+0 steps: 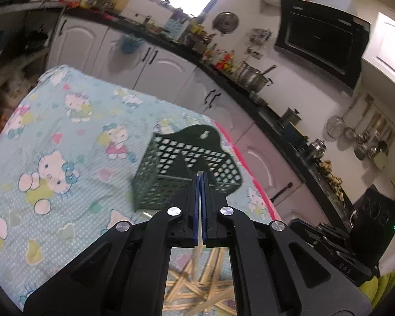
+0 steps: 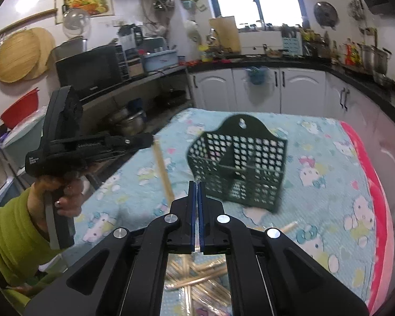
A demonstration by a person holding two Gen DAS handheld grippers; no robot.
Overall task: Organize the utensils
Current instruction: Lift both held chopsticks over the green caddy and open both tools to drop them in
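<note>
A dark green perforated basket [image 1: 187, 168] [image 2: 239, 163] stands on the cartoon-print cloth, just beyond both grippers. My left gripper [image 1: 200, 176] is shut on a pale wooden chopstick [image 1: 197, 247] that runs down between its blue pads. In the right wrist view the left gripper [image 2: 150, 139] is at the left, held by a hand in a green sleeve, and its chopstick [image 2: 163, 171] hangs slanted below it. My right gripper [image 2: 197, 184] is shut on a thin chopstick whose tip [image 2: 197, 178] pokes out. Several loose chopsticks [image 1: 194, 289] [image 2: 197, 279] lie crossed under the grippers.
The table cloth [image 1: 65, 137] has a pink edge [image 2: 376, 210] on the right. One more chopstick [image 2: 289, 227] lies near the basket. White cabinets [image 2: 297, 89] and a cluttered dark counter [image 1: 271, 110] run behind and to the right. A microwave [image 2: 92, 71] sits at the left.
</note>
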